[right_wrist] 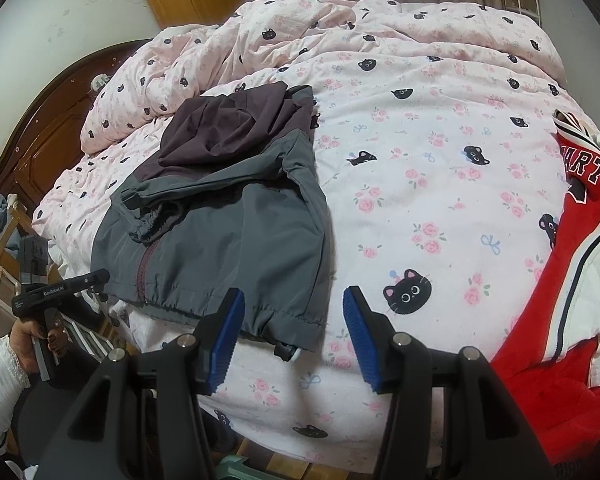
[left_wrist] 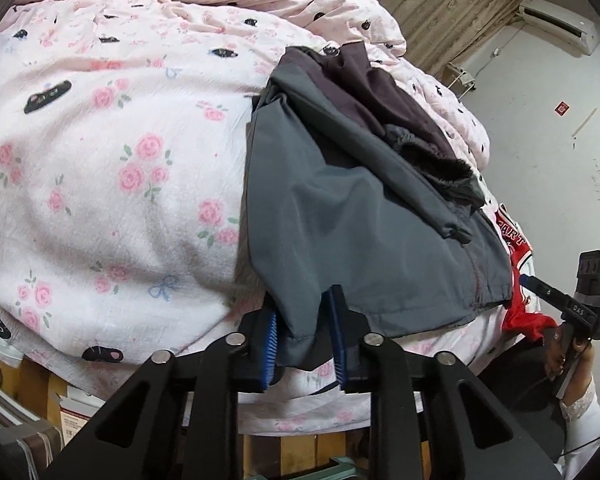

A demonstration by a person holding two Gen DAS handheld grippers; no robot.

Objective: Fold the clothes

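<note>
Most of both views is filled by a bed [right_wrist: 440, 208] covered with a pale pink quilt printed with roses, bows and black cat faces, its far part heaped in rumpled folds. Behind it a wall of wood-grain panelling [left_wrist: 452, 4] is seen, with a white air conditioner [left_wrist: 560, 26] mounted high on the adjoining white wall, and a dark wooden headboard [right_wrist: 48, 136] stands at one side of the bed. A grey jacket [right_wrist: 220, 216] with a dark plum upper part is spread on the quilt near the front edge, partly folded, one sleeve laid across its body. A red and white garment [right_wrist: 580, 248] with lettering (only partly readable) is draped over the bed edge, well apart from the jacket. The left gripper [left_wrist: 306, 332] is seen with its blue pads around a hanging corner of the jacket hem, the fabric caught between them. The right gripper [right_wrist: 294, 332] is held with its jaws wide apart just beside the jacket's other hem corner, nothing gripped
</note>
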